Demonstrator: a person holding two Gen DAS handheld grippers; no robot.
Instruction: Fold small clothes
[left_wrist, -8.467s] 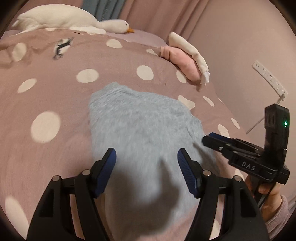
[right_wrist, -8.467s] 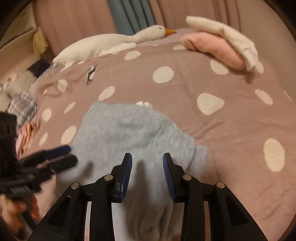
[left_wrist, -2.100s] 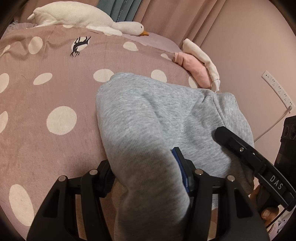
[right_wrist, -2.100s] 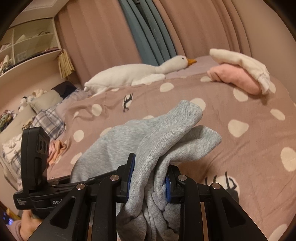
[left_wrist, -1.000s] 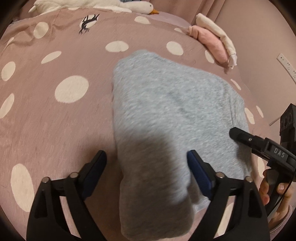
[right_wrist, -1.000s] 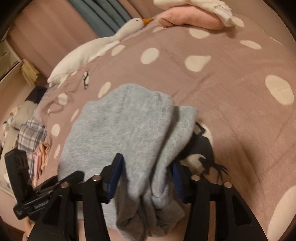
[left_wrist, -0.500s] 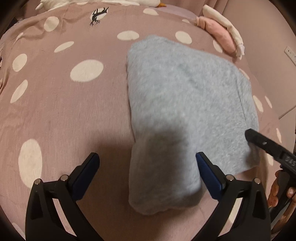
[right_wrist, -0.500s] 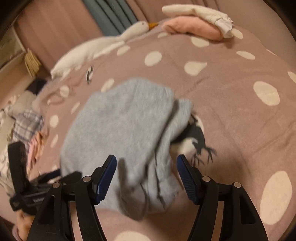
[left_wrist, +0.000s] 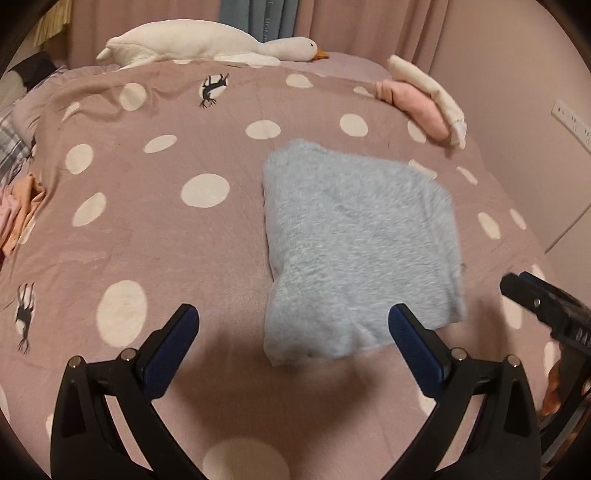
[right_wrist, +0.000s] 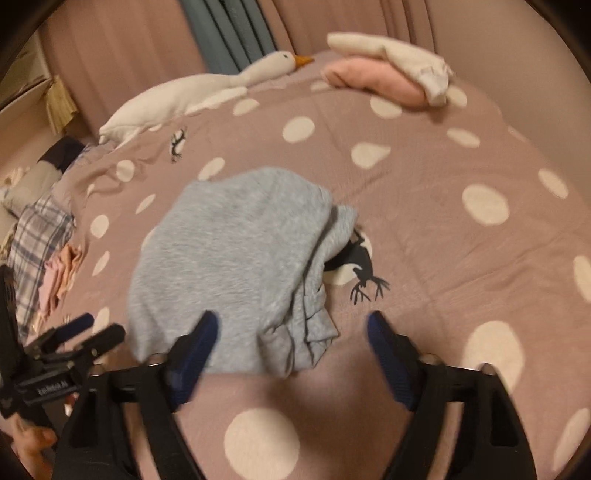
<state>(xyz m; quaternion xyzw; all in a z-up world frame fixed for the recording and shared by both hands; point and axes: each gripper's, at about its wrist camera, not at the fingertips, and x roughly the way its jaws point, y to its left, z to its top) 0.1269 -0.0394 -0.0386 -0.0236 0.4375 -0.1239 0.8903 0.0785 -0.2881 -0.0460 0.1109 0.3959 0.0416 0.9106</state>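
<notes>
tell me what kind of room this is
Most likely a bedroom: a polka-dot bedspread covers a bed, a plush goose lies at its far end by curtains, and folded clothes sit nearby.

White letters "DA" on the right tool (left_wrist: 546, 310), small unreadable white print on the left tool (right_wrist: 88, 332)

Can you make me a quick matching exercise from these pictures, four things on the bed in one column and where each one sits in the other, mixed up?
Things:
1. grey garment
2. goose plush
3. pink and cream folded clothes
4. peach garment

Places:
A. crumpled at the bed's left edge
B. stacked at the far right corner
C. folded, mid-bed, in front of both grippers
D. stretched along the far edge by the curtains

Pairs: 1-C, 2-D, 3-B, 4-A
</notes>
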